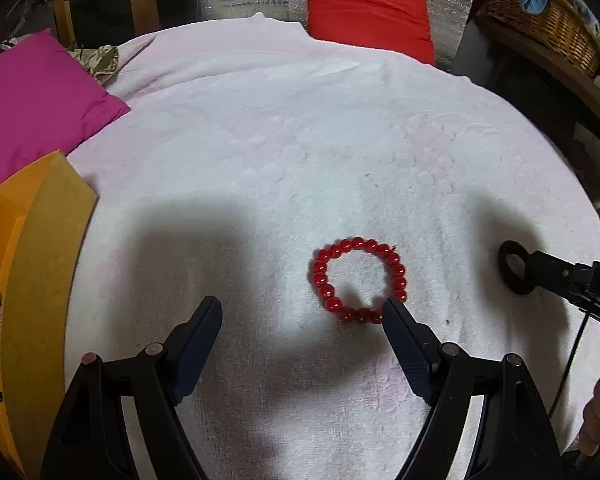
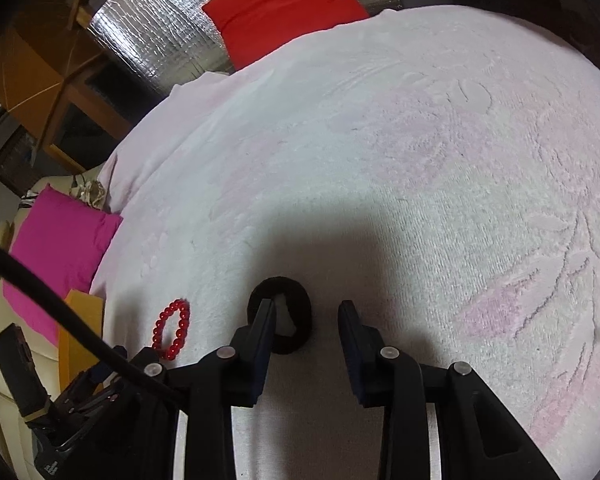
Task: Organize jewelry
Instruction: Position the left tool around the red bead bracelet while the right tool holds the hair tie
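1. In the left wrist view, the left claw (image 1: 302, 312) fills the lower part of the frame with its two fingers spread wide apart and nothing between them.
2. A red bead bracelet (image 1: 359, 280) lies flat on the white towel (image 1: 300, 140) just right of centre; its lower right edge sits right at the tip of the claw's right-hand finger, though contact cannot be told.
3. At the right edge of that frame a black ring-shaped band (image 1: 514, 266) shows with the tip of the right claw at it.
4. In the right wrist view, the right claw (image 2: 306, 312) stands at lower centre with its fingers partly apart. The left-hand finger reaches into the hole of the black band (image 2: 280, 320); the right-hand finger stands clear of the band on the towel side. The band is not clamped.
5. The bracelet (image 2: 172, 330) shows at the lower left of that view, near the band but apart from it.
6. An orange box (image 1: 28, 280) occupies the left edge of the left wrist view.
7. A magenta cushion (image 1: 36, 100) lies at upper left, a red cushion (image 1: 368, 8) at top centre, and a wicker basket (image 1: 540, 28) at upper right.
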### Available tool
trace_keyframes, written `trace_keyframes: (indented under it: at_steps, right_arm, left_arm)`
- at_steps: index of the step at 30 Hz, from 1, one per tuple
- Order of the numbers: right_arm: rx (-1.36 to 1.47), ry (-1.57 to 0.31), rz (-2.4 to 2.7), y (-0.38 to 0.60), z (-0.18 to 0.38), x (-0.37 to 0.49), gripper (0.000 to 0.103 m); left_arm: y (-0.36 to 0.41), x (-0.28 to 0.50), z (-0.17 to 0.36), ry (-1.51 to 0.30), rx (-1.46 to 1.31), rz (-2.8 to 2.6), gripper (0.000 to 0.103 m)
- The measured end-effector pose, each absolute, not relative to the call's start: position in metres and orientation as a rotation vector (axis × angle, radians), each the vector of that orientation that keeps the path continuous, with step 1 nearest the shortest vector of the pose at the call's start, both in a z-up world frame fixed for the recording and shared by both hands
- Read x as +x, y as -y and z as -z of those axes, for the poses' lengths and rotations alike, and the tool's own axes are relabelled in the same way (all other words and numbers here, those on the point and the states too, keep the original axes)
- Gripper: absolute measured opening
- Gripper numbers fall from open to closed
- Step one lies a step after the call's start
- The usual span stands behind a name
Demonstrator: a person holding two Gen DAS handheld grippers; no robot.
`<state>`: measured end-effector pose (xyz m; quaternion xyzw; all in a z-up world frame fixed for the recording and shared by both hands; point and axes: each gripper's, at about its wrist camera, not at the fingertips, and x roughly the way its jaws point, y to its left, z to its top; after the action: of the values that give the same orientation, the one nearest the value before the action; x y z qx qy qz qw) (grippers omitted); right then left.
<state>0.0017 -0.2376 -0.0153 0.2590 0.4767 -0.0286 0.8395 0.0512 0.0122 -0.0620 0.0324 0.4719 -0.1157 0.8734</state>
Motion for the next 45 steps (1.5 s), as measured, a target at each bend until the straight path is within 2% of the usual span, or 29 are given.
trace_keyframes:
  at_steps: [9,13,16,19,25,27,32,34,37,40,45]
  right_arm:
    - [0.568,-1.016,0.056,0.237,0.017,0.007,0.04]
    - [0.593,-1.015,0.048,0.235,0.018,0.007,0.041]
    - [0.615,-1.01,0.034,0.234,0.016,0.002,0.041]
    - [0.616,-0.983,0.017,0.235,0.01,-0.006,0.041]
    - [0.603,-0.914,0.019,0.25,-0.007,-0.021,0.041]
    - [0.617,-0.895,0.023,0.261,-0.011,-0.024,0.041]
    - [0.67,-0.854,0.026,0.286,-0.018,-0.029,0.041]
    - [0.664,-0.839,0.016,0.29,-0.022,-0.031,0.041]
    - [0.655,-0.832,0.004,0.292,-0.025,-0.034,0.041]
    - [0.635,-0.828,-0.001,0.29,-0.027,-0.038,0.041]
    - [0.594,-0.839,0.002,0.286,-0.026,-0.039,0.041]
  left_arm:
    - [-0.021,0.027,0.037,-0.823,0.199,0.126,0.083]
    - [-0.04,-0.005,0.021,-0.756,0.225,0.017,0.083]
    - [-0.052,-0.045,0.0,-0.714,0.147,-0.024,0.083]
    - [-0.05,-0.072,-0.037,-0.659,0.047,0.005,0.083]
    - [0.001,-0.12,-0.159,-0.416,0.057,0.137,0.083]
    - [0.018,-0.135,-0.189,-0.359,0.042,0.198,0.087]
    - [0.046,-0.163,-0.236,-0.259,-0.005,0.328,0.091]
    - [0.049,-0.165,-0.235,-0.253,-0.024,0.336,0.092]
    - [0.042,-0.143,-0.205,-0.34,-0.078,0.288,0.092]
    - [0.027,-0.109,-0.148,-0.499,-0.157,0.243,0.092]
    - [0.004,-0.053,-0.033,-0.739,-0.035,0.068,0.092]
